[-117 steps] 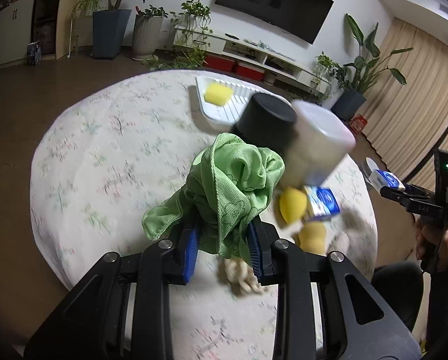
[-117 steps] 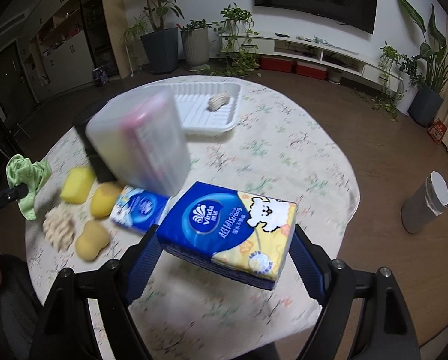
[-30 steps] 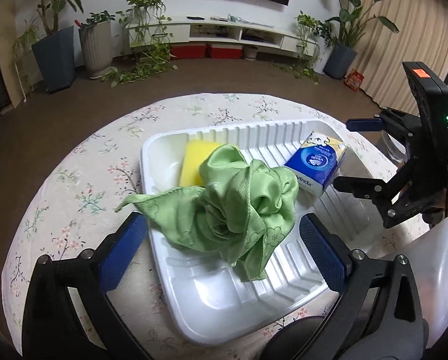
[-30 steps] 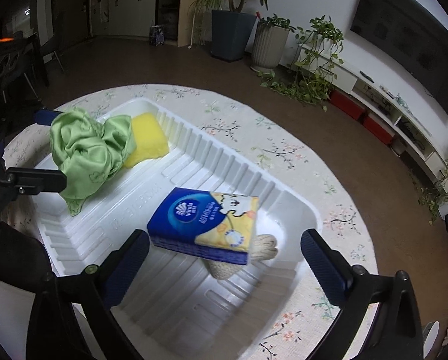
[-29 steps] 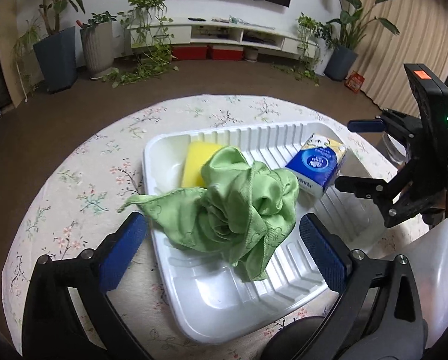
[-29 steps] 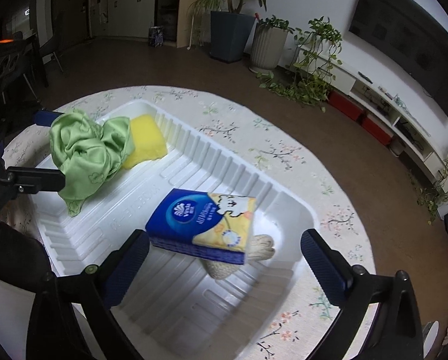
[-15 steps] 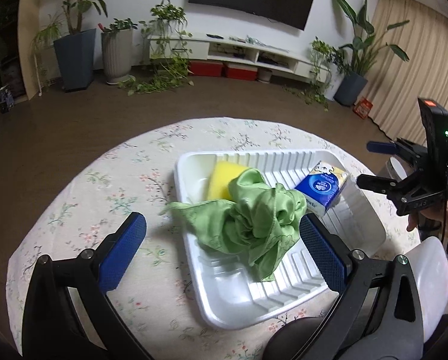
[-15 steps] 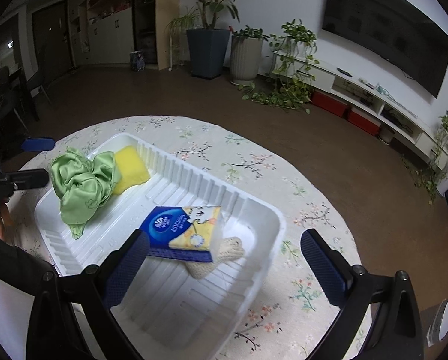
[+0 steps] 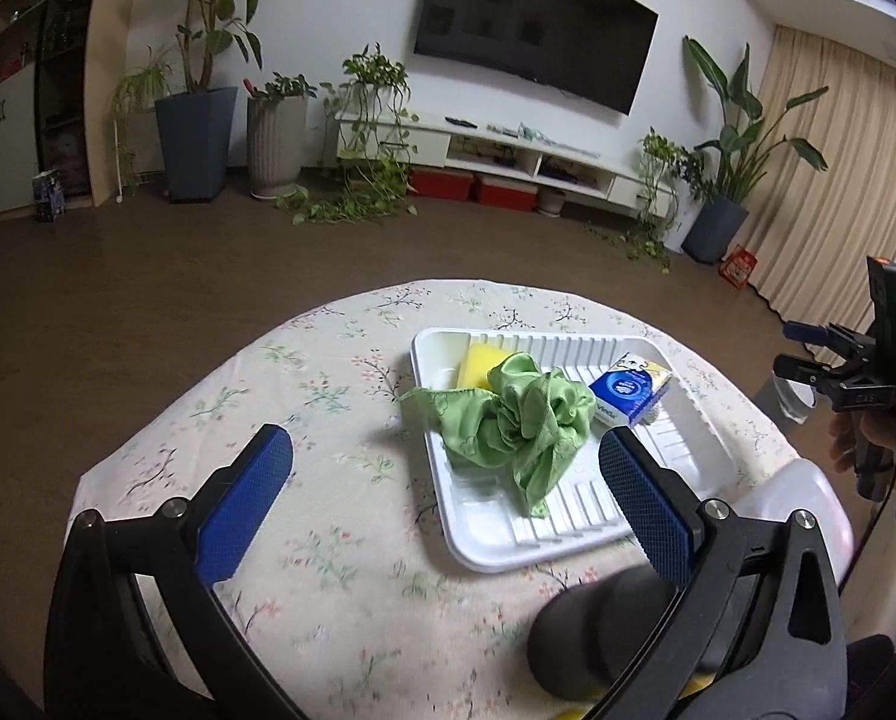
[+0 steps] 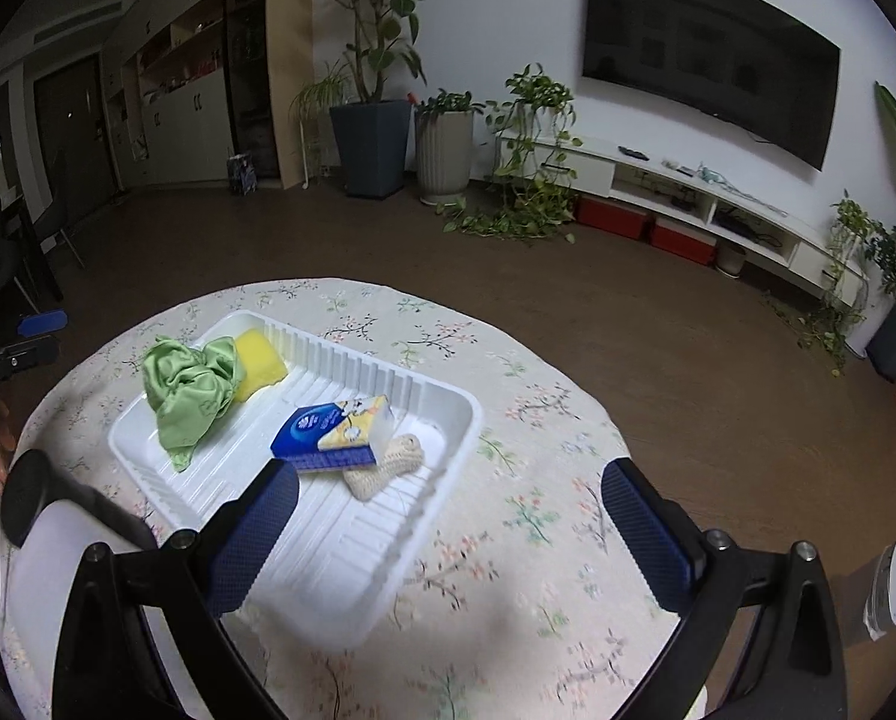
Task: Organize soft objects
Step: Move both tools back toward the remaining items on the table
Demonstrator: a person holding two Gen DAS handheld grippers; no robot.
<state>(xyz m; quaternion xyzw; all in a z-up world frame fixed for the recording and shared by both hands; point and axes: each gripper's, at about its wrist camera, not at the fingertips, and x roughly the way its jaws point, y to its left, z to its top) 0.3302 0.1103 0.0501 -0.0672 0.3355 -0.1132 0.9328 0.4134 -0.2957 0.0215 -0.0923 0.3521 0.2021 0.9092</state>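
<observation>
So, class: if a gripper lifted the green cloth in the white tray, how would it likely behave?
The green cloth lies crumpled in folds, so it is probably floppy and would sag. One corner drapes over the white tray rim, so it may drag. It looks thin, likely light.

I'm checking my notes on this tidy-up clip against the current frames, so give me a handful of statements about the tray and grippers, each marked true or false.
1. The green cloth lies in the white tray. True.
2. The left gripper is shut on the cloth. False: its jaws stand wide apart and hold nothing.
3. The tissue pack rests partly on a cream knitted item. True.
4. The yellow sponge sits on the tablecloth outside the tray. False: it lies inside the tray, next to the cloth.
5. The right gripper grips the tissue pack. False: it is open and empty, and the pack lies in the tray.
</observation>
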